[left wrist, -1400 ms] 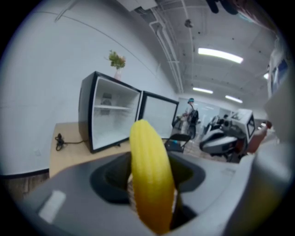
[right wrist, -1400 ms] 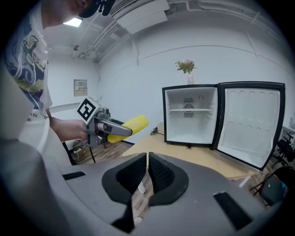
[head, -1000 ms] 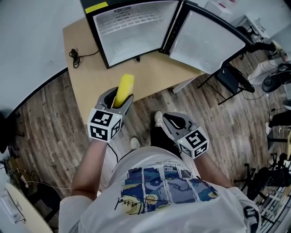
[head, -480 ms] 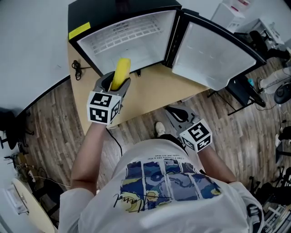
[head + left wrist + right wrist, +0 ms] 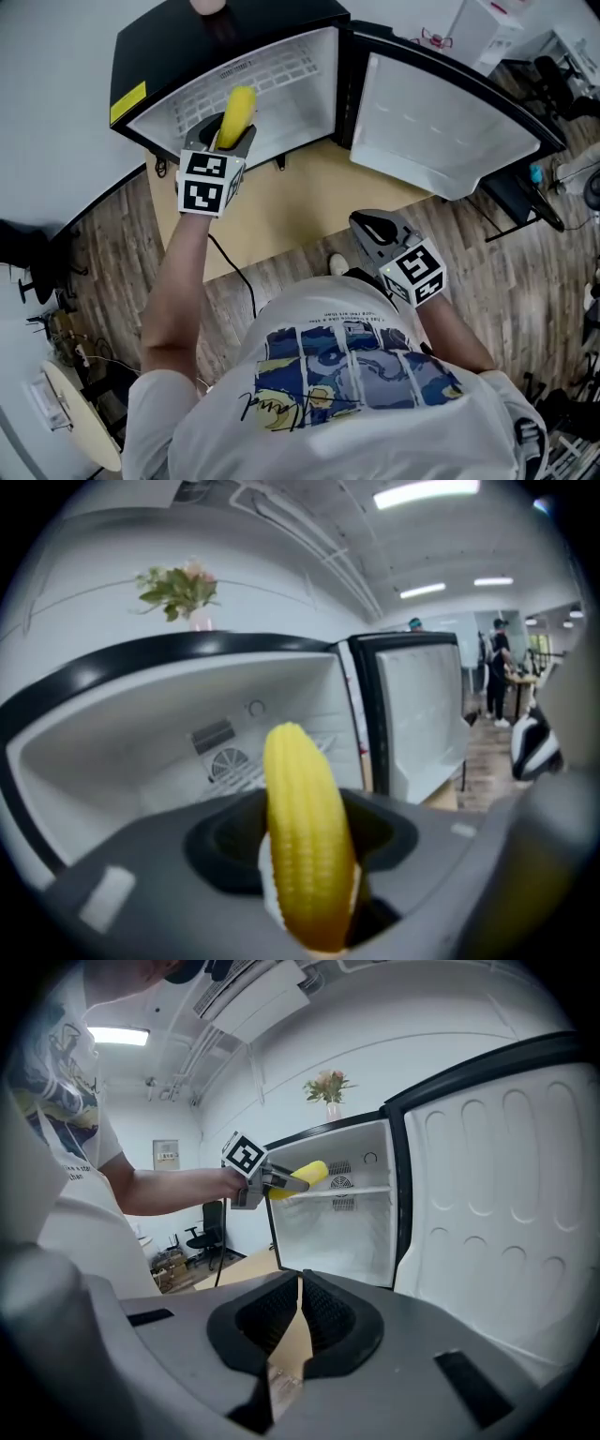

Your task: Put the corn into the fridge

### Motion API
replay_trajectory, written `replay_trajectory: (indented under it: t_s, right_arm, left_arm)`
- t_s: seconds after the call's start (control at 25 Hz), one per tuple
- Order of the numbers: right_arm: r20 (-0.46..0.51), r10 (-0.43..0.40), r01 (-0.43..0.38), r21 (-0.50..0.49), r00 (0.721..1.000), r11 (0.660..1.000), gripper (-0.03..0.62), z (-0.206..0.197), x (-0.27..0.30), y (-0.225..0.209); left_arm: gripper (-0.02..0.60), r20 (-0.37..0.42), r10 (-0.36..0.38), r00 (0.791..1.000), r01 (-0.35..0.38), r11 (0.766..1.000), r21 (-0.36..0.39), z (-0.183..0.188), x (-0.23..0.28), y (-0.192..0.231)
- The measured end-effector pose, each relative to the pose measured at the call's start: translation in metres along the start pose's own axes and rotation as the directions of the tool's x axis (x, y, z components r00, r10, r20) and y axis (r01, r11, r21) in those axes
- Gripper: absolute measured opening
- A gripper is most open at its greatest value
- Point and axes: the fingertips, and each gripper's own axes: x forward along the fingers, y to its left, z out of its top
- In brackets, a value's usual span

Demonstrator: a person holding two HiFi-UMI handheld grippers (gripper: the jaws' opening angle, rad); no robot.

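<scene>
One ear of corn is clamped between the jaws of the left gripper and is held at the open mouth of the single black fridge, above the wooden surface. The fridge's one door is swung wide to the right. The right gripper is held low by the surface's edge, its jaws closed together on nothing.

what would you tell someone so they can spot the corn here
Find the black mini fridge standing open on the wooden table. At its mouth the left gripper is shut on the corn, a cob pointing into the fridge. Its bright yellow rows of kernels stand out against the white interior.
</scene>
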Motion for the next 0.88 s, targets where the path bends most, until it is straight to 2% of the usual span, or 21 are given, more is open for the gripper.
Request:
replay_trajectory:
  t_s: [0.16,0.32,0.64,0.88]
  right_arm:
    - [0.001,0.007,-0.007,0.0,1.0,1.0,0.021,-0.002,-0.003,-0.022]
    - [0.007,0.016,-0.016,-0.002,1.0,1.0,0.021,-0.001,-0.003,-0.038]
    - [0.006,0.038,-0.038,0.014,0.999,0.999,0.021,-0.005,-0.003,-0.056]
    - [0.017,0.03,-0.031,0.058,0.999,0.998,0.021,-0.007,-0.006,-0.07]
  left_arm:
    - [0.236,-0.037,0.04,0.998,-0.036,0.995,0.098,0.012,0.026,0.007]
    - [0.236,-0.083,0.087,0.993,-0.07,0.979,0.193,0.016,0.05,0.018]
    - [0.236,-0.129,0.122,0.984,-0.082,0.956,0.281,0.026,0.085,0.024]
    - [0.238,-0.162,0.167,0.973,-0.092,0.916,0.391,0.032,0.106,0.032]
